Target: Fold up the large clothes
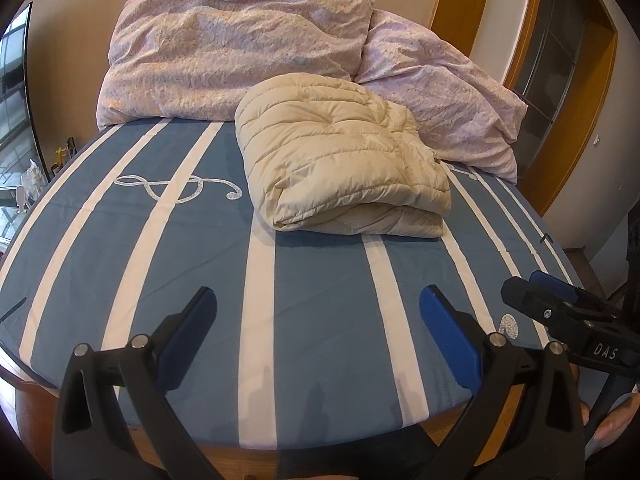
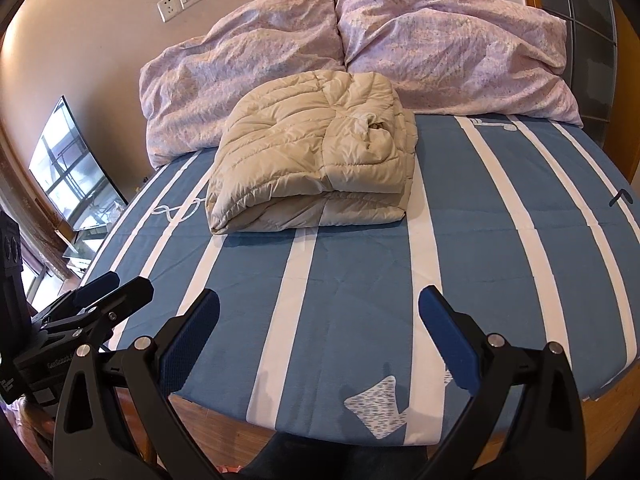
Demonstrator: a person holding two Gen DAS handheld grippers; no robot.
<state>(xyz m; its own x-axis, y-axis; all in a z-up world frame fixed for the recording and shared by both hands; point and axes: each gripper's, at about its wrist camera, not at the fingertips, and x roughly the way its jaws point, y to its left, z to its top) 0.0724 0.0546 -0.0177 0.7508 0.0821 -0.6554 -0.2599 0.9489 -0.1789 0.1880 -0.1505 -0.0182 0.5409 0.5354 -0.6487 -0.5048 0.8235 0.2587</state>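
Observation:
A cream quilted puffer jacket [image 1: 340, 156] [image 2: 316, 168] lies folded into a thick bundle in the middle of the bed, just in front of the pillows. My left gripper [image 1: 318, 304] hovers open over the bed's near edge, well short of the jacket, with nothing between its blue pads. My right gripper [image 2: 320, 304] is likewise open and empty at the near edge. Each gripper shows in the other's view: the right one [image 1: 536, 292] at the right side, the left one [image 2: 116, 288] at the left side.
The bed has a blue sheet with white stripes [image 1: 200, 248] [image 2: 500, 220] and a wooden frame. Two pink floral pillows [image 1: 236, 52] [image 2: 452, 44] lean against the wall. A TV screen [image 2: 76, 168] stands at the left. A wooden door frame [image 1: 568, 92] is at the right.

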